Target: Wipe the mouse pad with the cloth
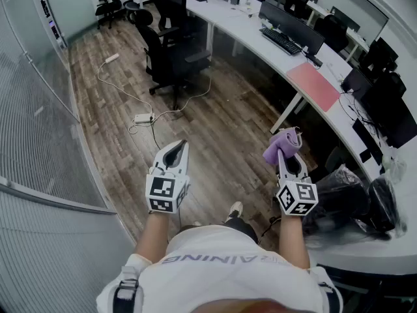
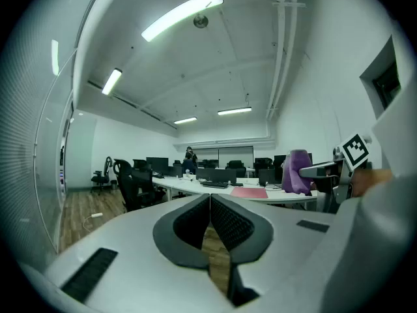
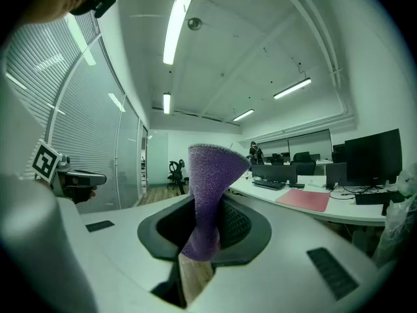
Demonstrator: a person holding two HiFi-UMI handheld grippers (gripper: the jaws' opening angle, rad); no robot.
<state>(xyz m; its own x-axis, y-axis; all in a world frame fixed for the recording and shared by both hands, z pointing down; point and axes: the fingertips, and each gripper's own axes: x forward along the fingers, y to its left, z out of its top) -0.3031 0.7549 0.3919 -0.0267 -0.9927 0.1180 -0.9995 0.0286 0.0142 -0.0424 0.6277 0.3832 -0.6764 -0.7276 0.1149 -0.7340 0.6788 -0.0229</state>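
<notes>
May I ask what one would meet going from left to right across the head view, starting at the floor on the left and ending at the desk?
power strip → left gripper → cloth → mouse pad

Your head camera looks from above your chest steeply down at the wooden floor (image 1: 221,122), with the curved desk (image 1: 228,15) sweeping along its right. Each gripper camera sits close behind its own jaws and faces level across the office, taking in the ceiling. All three views share the desk and the red mouse pad (image 1: 314,85). The left gripper view also catches the right gripper (image 2: 313,169) and its purple cloth (image 2: 294,171).
</notes>
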